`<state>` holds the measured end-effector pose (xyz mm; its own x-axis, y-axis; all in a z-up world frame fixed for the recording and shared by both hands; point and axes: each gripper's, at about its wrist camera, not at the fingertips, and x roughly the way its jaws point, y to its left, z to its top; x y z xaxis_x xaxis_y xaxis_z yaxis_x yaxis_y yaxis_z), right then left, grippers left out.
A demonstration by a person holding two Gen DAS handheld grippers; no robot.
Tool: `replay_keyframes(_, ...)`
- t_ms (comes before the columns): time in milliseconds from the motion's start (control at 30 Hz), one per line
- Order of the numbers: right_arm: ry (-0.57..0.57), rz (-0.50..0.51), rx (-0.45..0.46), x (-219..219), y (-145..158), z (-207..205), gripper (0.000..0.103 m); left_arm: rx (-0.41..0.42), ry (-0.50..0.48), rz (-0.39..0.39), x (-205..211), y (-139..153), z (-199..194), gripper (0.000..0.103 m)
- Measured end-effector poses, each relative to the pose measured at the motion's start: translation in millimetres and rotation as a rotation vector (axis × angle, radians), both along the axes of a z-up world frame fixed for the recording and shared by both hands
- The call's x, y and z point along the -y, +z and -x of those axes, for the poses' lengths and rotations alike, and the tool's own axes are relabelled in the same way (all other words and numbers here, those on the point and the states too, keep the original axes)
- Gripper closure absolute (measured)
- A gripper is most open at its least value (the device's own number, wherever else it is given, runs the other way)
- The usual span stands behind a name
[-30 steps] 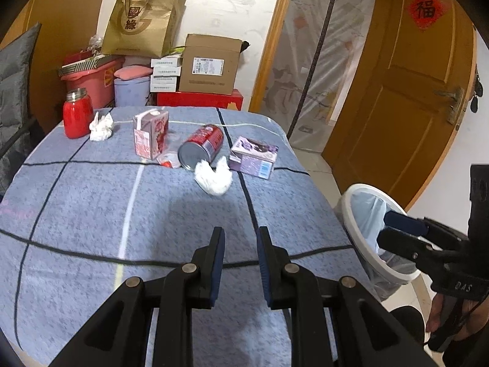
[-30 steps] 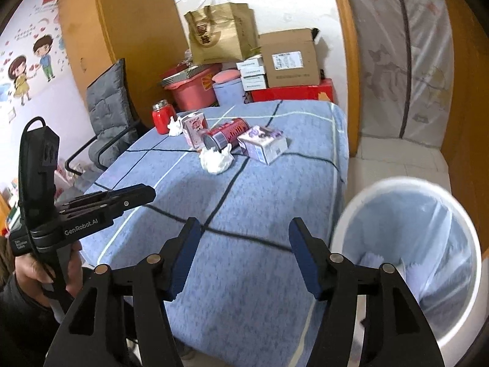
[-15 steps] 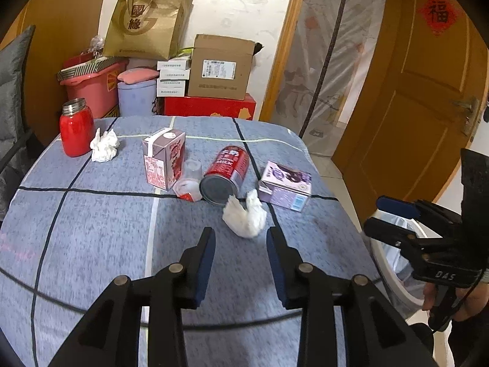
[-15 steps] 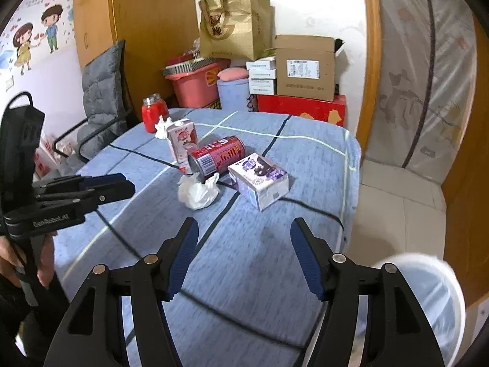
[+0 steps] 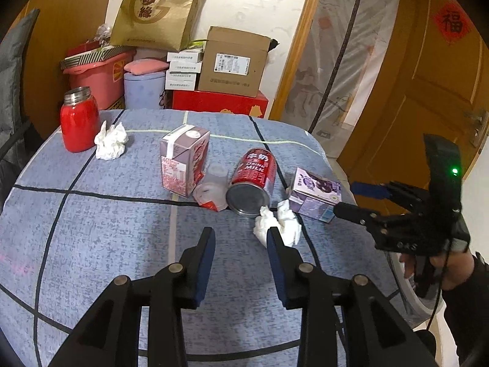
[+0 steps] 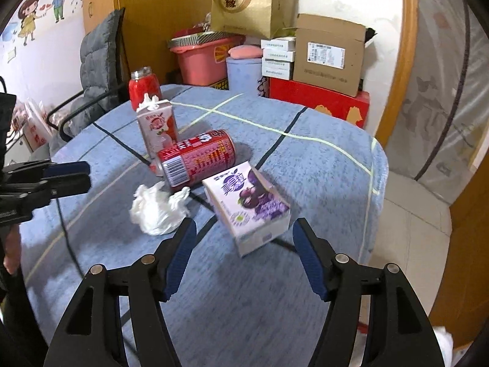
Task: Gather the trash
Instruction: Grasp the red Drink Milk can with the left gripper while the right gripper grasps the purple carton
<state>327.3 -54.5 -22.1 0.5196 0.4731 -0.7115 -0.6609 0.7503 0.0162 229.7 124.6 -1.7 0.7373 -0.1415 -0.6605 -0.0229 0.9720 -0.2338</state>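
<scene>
1. Here, the purple carton [image 6: 249,206] lies on the desk [image 6: 321,177] just ahead of the right gripper [image 6: 241,238], at twelve o'clock between its jaws; these have just been opening and stand spread, empty.
2. Its long axis runs from ten towards four o'clock, skewed across the jaws' gap.
3. The crumpled tissue [image 5: 276,221] sits at one o'clock of the left gripper [image 5: 241,244], partly behind its right jaw; those jaws stand apart, holding nothing.
4. The right hand looks nearer the carton, the left nearer the tissue.
</scene>
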Motion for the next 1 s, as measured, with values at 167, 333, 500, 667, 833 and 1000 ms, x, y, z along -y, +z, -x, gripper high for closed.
replay_keyframes(167,0.052,0.0,-0.017,-6.3,-5.0,-14.1,0.037,0.001,-0.002,0.011,-7.3,-2.7,-1.0,0.068)
replay_keyframes(333,0.1,0.039,-0.029,-13.9,-12.5,-23.1,0.037,0.002,-0.012,0.02,-9.4,-4.7,-3.5,0.068)
replay_keyframes(500,0.14,0.059,-0.005,-21.3,-9.1,-26.1,0.037,-0.001,-0.018,0.028,-10.3,-7.8,-5.9,0.068)
replay_keyframes(667,0.142,0.123,-0.036,-34.0,-20.2,-30.1,0.037,-0.002,-0.019,0.029,-10.4,-8.9,-10.5,0.068)
replay_keyframes(833,0.089,0.07,-0.091,-30.2,-18.5,-25.1,0.047,0.008,-0.031,0.027,-7.6,-5.7,-16.2,0.068)
replay_keyframes(1000,0.045,0.061,-0.084,-24.5,-15.6,-8.0,0.048,0.023,-0.055,0.0,0.1,-2.0,-27.6,0.068)
